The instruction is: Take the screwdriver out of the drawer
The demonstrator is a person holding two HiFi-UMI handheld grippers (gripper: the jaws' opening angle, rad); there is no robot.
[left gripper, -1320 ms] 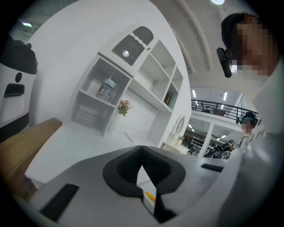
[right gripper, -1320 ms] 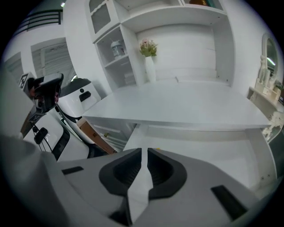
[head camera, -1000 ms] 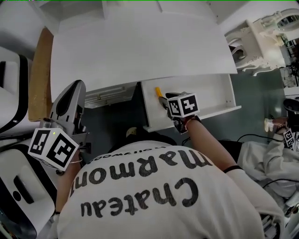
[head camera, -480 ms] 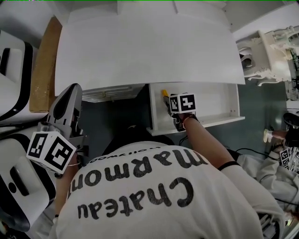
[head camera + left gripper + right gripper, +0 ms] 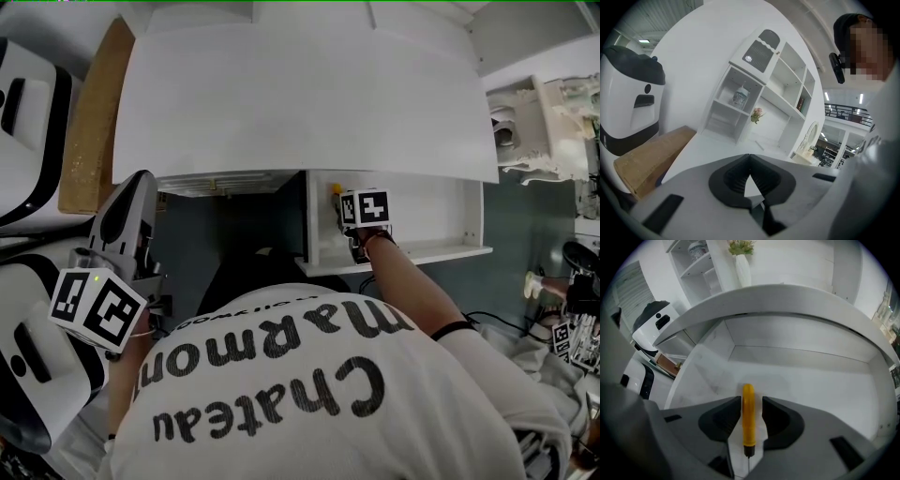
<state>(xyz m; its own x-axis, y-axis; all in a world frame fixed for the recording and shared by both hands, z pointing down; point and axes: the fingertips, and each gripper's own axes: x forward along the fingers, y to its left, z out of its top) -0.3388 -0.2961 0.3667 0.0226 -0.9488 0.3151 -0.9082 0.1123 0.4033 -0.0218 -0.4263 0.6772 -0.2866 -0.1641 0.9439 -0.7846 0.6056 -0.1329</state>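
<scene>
The screwdriver has a yellow handle and lies in the open white drawer under the white desk top. My right gripper reaches into the drawer's left end. In the right gripper view the handle lies lengthwise between the jaws of the right gripper. The jaws stand close on both sides, with a thin gap showing beside the handle. The thin metal shaft points back toward the camera. My left gripper hangs beside the desk at the left, away from the drawer. Its jaws meet with nothing held.
A white and black machine and a wooden board stand left of the desk. Ornate white furniture sits at the right. A white shelf unit shows in the left gripper view. The person's white shirt fills the lower head view.
The head view has shifted a little, so desk and drawer sit further right. The right gripper has stayed in the drawer's left end over the yellow handle. The left gripper has barely moved.
</scene>
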